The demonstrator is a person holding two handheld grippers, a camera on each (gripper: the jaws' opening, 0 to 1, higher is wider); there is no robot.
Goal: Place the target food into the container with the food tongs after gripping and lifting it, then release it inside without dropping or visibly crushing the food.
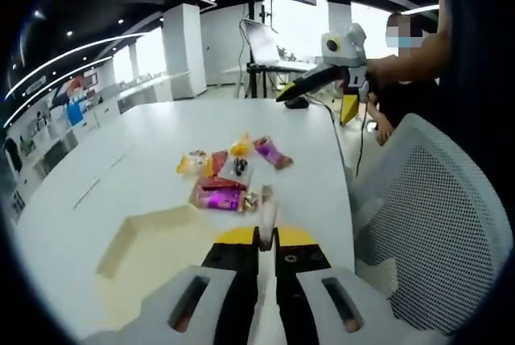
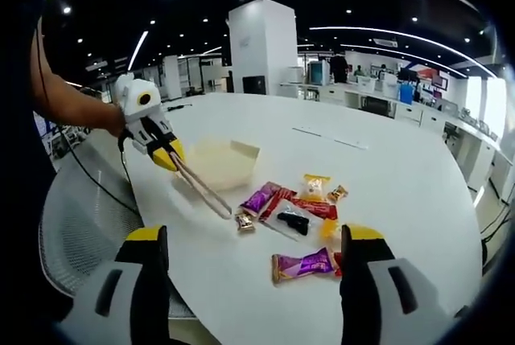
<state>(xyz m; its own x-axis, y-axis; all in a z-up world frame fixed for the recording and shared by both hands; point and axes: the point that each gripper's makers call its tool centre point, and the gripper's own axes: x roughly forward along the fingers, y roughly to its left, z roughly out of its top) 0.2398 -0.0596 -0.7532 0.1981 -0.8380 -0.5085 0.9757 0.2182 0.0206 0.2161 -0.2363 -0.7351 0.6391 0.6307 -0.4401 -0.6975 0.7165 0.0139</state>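
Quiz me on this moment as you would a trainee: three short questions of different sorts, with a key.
1. True or false: the right claw is open and holds nothing.
2. The food tongs are: A) clamped in the left claw; B) clamped in the right claw; C) lying loose beside the snacks.
3. Fill in: the snack packets lie on the white ____, outside the cream container.

Key: 1 true; 2 A; 3 table.
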